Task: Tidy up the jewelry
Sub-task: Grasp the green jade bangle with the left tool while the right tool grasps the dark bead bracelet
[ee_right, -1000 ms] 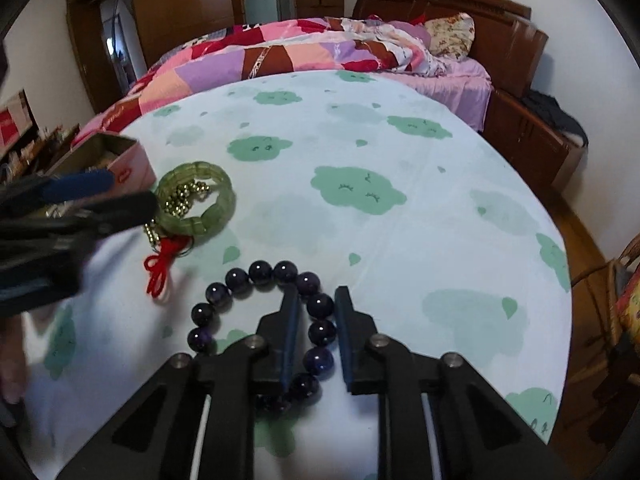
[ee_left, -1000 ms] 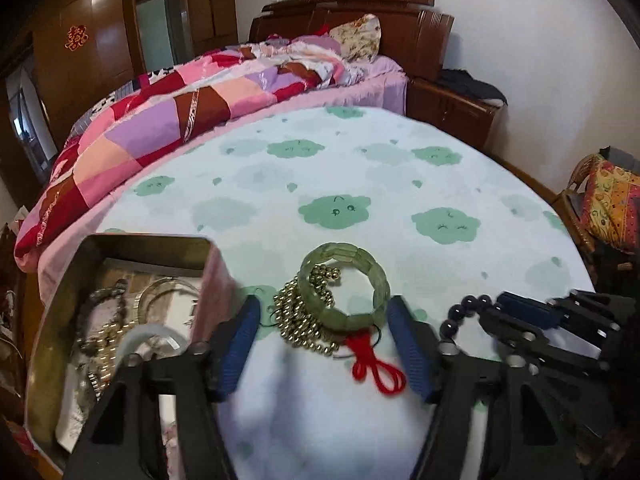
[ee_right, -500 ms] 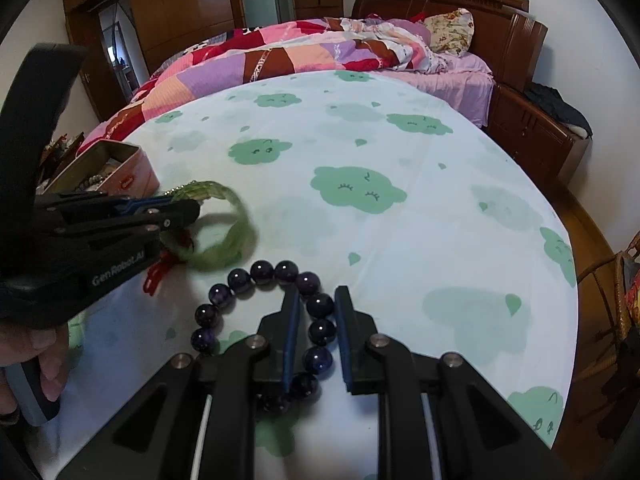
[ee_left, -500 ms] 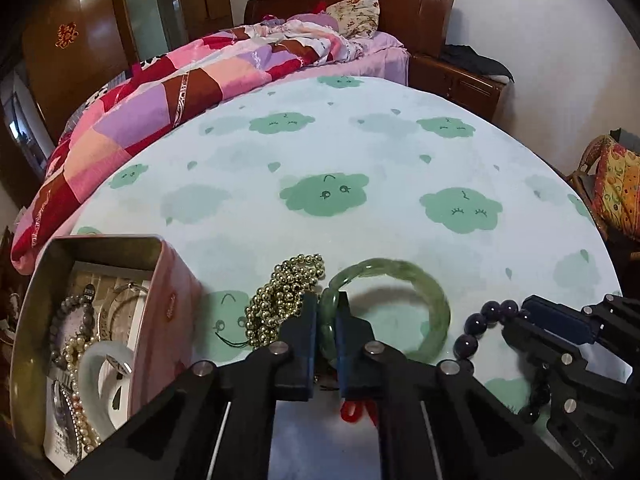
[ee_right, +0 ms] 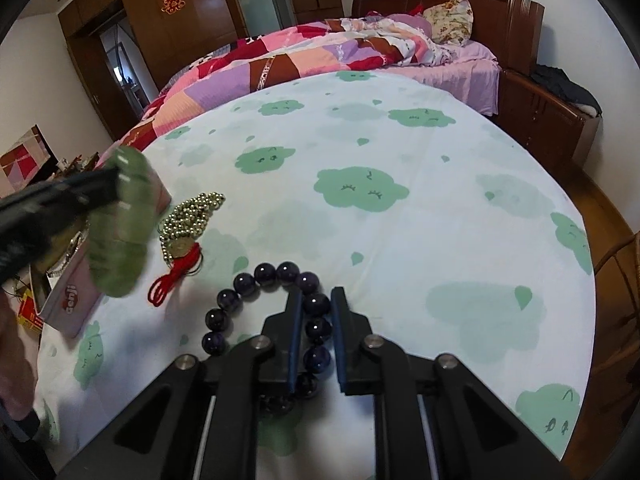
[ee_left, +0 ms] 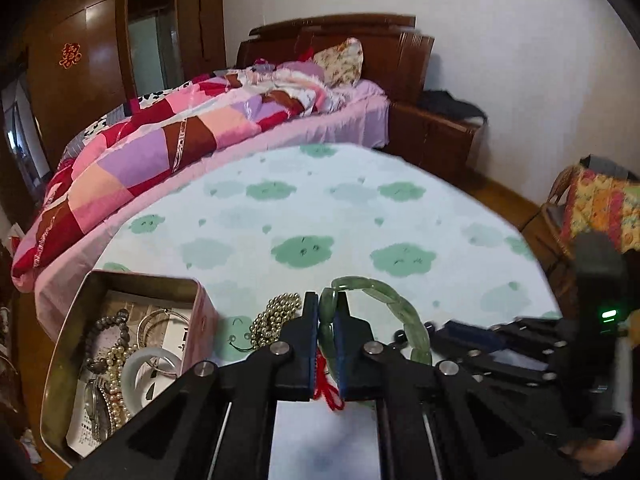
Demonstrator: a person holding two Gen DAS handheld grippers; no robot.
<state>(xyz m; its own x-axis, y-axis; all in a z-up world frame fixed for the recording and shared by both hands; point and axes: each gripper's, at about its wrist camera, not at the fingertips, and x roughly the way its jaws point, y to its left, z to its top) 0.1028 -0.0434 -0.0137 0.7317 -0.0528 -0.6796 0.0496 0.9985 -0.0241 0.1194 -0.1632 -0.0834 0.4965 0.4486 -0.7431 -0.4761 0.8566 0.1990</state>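
Note:
My left gripper (ee_left: 327, 300) is shut on a green jade bracelet (ee_left: 394, 310) and holds it lifted above the table; the bracelet shows blurred in the right wrist view (ee_right: 124, 232). A gold bead necklace (ee_right: 192, 216) with a red cord (ee_right: 172, 280) lies on the cloth beside the open tin box (ee_left: 72, 344), which holds several bracelets and pearls. My right gripper (ee_right: 316, 300) is shut on a dark purple bead bracelet (ee_right: 248, 284) that rests on the table.
The round table (ee_right: 400, 152) has a white cloth with green clouds. The tin sits at its left edge. A bed with a patchwork quilt (ee_right: 300, 56) stands behind. A wicker chair (ee_left: 592, 208) is at the right.
My left gripper closed on the green bracelet and lifted it off the table toward the left. The gold necklace and red cord stayed on the cloth. My right gripper has held still.

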